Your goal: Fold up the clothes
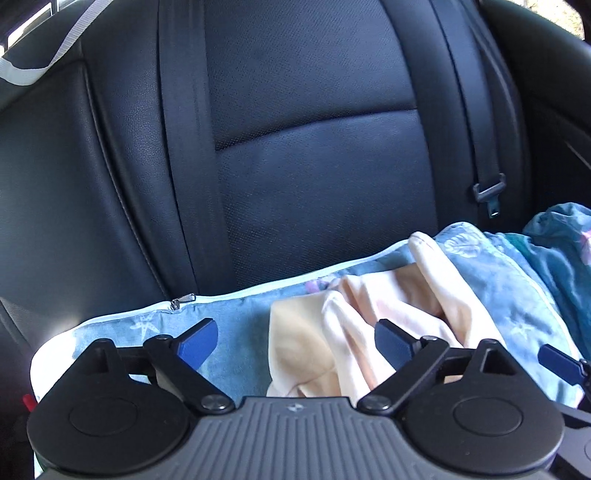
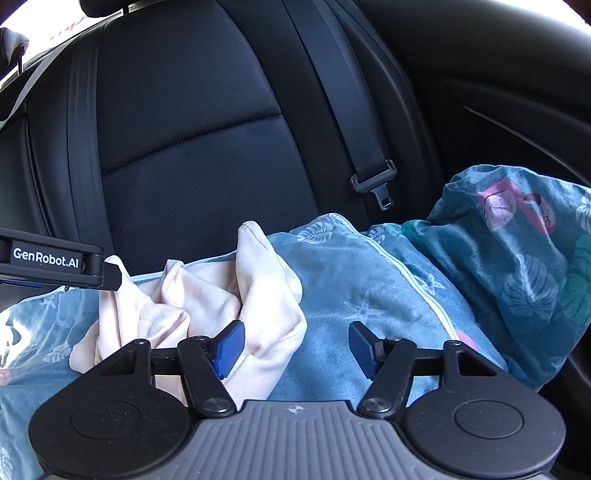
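Back seat of a car, black leather backrest point(image 1: 314, 110) with stitched panels, a dark seat belt point(image 2: 340, 103) running down to its buckle point(image 2: 380, 188) on the right, daylight through a window point(image 1: 29, 18) far left
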Demonstrator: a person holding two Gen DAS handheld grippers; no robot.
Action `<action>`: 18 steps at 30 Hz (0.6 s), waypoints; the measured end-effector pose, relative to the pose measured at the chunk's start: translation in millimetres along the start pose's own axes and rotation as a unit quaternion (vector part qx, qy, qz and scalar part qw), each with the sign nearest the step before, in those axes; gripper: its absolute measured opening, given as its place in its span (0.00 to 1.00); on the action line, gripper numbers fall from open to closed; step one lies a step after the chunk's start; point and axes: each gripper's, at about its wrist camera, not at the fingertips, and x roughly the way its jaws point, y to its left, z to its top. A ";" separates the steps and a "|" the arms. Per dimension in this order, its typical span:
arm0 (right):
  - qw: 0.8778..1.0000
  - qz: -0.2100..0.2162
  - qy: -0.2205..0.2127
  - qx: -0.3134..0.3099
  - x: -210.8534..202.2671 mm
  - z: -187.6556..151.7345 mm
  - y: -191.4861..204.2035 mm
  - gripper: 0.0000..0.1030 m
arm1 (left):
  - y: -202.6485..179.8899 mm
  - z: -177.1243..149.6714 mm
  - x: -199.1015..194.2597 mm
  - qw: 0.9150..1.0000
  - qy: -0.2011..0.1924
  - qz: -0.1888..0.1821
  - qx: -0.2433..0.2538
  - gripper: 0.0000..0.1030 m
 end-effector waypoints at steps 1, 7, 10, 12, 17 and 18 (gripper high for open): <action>1.000 0.001 0.000 0.000 2.2 0.6 -0.4 0.64 | -1.4 1.6 2.8 1.000 0.003 0.003 -0.003 0.92; 1.000 0.015 0.007 0.005 16.1 3.2 -3.2 0.58 | -4.2 6.3 22.8 0.999 0.032 0.004 -0.019 0.72; 1.000 0.024 0.018 0.007 22.1 2.3 -3.4 0.49 | 0.5 -0.8 26.8 0.998 0.048 -0.028 -0.027 0.19; 0.999 0.028 0.022 0.009 24.9 1.2 -3.3 0.45 | 6.4 -6.1 24.4 0.997 0.049 -0.047 -0.031 0.10; 0.999 0.026 0.027 0.006 25.9 -2.1 0.7 0.14 | 25.0 -18.5 8.1 0.996 0.034 -0.069 -0.041 0.06; 0.999 0.023 0.022 0.001 23.3 -3.0 2.6 0.12 | 32.0 -21.1 2.4 0.996 0.028 -0.071 -0.047 0.05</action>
